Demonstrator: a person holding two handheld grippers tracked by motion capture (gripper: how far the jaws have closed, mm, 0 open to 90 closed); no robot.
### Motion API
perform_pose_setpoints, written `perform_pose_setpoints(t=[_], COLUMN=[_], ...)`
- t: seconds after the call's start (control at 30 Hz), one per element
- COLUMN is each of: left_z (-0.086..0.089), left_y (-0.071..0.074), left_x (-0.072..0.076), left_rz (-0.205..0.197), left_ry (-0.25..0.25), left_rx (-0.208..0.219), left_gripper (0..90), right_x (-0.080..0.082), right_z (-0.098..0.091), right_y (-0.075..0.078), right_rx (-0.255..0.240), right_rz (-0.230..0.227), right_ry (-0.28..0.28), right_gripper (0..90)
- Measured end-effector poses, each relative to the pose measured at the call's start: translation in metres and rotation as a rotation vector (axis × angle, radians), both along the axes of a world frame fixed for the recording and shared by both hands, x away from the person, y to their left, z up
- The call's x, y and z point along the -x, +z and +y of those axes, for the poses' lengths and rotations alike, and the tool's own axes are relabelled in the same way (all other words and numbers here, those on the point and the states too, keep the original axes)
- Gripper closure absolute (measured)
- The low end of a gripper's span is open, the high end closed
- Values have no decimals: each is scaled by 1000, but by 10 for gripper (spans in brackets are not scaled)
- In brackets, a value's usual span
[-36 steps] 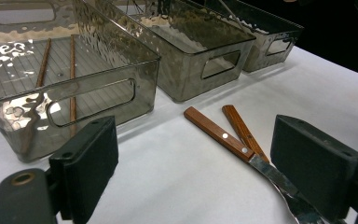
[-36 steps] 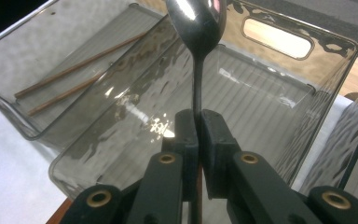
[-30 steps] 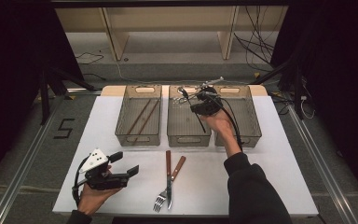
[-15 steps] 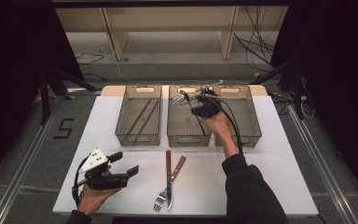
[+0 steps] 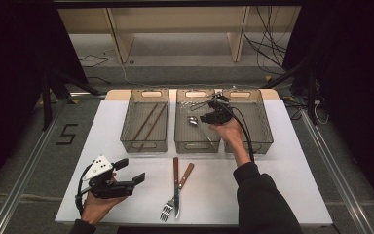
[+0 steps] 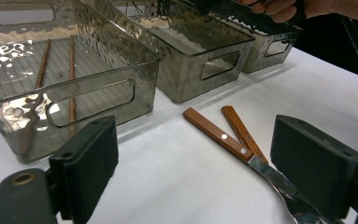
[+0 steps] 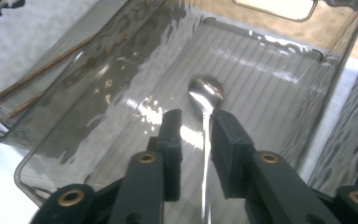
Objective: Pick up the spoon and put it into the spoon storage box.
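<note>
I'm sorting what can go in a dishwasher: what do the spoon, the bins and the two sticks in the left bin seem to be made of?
The shiny silver spoon looks like polished metal: it mirrors the light. The smoky see-through bins look like glossy hard plastic, with ribbed floors and moulded handle slots. The two thin brown sticks look like matt wood or bamboo, probably chopsticks; I can't tell which.

three bins, two chopsticks (left bin), one spoon, fork, knife

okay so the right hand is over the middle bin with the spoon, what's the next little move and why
Probably lift the right tongs straight up out of the smoky clear plastic middle bin. Their jaws have just been opening, and the shiny metal spoon lies between them on the bin's ribbed floor with gaps either side, so it looks released. The wooden-handled fork and knife wait on the white table.
</note>
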State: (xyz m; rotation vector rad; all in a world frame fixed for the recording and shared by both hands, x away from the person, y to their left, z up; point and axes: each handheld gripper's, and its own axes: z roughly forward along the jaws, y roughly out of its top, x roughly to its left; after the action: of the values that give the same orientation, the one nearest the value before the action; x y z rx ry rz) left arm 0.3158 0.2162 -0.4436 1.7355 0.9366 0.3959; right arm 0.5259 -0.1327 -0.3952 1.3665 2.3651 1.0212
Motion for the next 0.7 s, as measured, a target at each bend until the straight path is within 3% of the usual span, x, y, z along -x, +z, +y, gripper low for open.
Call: perform_pose_setpoints(t=[0.23, 0.5, 0.7], left_z=[0, -1, 0], left_y=[0, -1, -1], left_x=[0, -1, -1], left_rz=[5, 16, 22], left_ry=[3, 6, 11], left_rx=[0, -5, -8], left_gripper=[146, 147, 146], right_x=[11, 34, 50], right_z=[2, 2, 2], right_y=[12, 30, 35], right_rx=[-18, -28, -23], right_rz=[-36, -109, -132], right_ry=[47, 95, 113], right_gripper=[556, 471, 420])
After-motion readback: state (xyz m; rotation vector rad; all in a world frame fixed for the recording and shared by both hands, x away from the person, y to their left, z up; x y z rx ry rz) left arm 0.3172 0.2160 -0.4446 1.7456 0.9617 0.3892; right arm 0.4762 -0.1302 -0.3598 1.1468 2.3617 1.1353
